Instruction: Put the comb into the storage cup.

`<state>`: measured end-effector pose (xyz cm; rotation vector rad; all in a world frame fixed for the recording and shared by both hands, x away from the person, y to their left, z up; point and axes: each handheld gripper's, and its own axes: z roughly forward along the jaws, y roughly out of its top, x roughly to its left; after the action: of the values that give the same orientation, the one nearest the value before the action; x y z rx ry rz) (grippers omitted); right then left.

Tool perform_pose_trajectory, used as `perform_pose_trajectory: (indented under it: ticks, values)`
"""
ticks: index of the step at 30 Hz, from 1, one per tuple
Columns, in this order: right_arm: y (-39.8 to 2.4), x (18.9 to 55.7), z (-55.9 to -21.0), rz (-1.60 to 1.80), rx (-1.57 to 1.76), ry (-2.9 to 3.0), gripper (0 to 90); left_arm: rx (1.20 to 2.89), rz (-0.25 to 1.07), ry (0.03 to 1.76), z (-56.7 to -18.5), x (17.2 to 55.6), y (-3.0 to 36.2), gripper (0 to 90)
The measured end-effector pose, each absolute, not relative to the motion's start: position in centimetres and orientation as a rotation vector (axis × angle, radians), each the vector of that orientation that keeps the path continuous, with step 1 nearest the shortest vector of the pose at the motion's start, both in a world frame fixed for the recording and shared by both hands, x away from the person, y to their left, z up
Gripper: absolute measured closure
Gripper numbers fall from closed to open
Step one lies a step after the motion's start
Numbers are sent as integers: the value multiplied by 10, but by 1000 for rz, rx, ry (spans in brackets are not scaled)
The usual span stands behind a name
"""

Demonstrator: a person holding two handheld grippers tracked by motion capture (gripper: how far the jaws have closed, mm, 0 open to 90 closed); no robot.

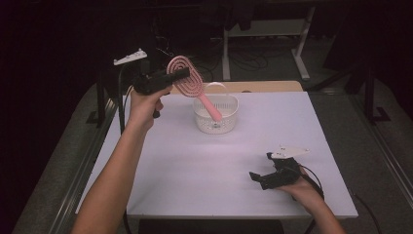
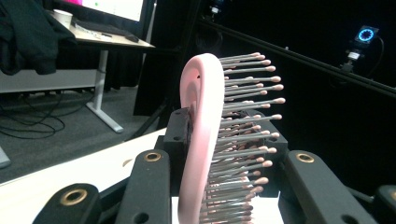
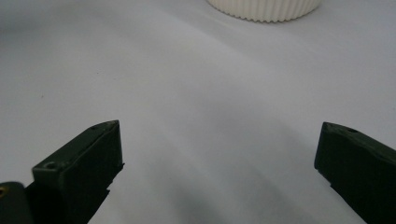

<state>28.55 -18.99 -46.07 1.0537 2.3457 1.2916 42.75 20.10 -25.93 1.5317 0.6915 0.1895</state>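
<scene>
Pink hairbrush point(image 1: 187, 82) hangs tilted above the desk point(image 1: 219, 161), clamped at its head by the left hand-held gripper point(image 1: 175, 75), its handle end hidden inside the white basket point(image 1: 215, 114). Right hand-held gripper point(image 1: 260, 178) rests on the desk, jaws wide apart and empty, with the basket cut off in its own view.

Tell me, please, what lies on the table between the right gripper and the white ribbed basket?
Nothing: in the right gripper view, bare white tabletop runs from the right gripper, jaws open, to the white ribbed plastic basket.

White table point(image 1: 204, 170): white slatted basket point(image 1: 215, 115) stands toward far middle; right gripper point(image 1: 265, 176) rests near front right edge.
</scene>
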Motion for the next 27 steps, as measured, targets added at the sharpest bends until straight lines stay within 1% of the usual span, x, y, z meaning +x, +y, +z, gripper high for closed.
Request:
perform_pose_trajectory:
  ticks: [11, 19, 27]
  values:
    - [-190, 286, -461, 1295, 1045, 2347, 5, 1519, 218, 730, -259, 452, 190, 658]
    - [-189, 285, -460, 1293, 1041, 2350, 6, 1495, 220, 762, -269, 466, 183, 657]
    - [-188, 285, -461, 1291, 1036, 2355, 5, 1498, 212, 798, -287, 477, 172, 657]
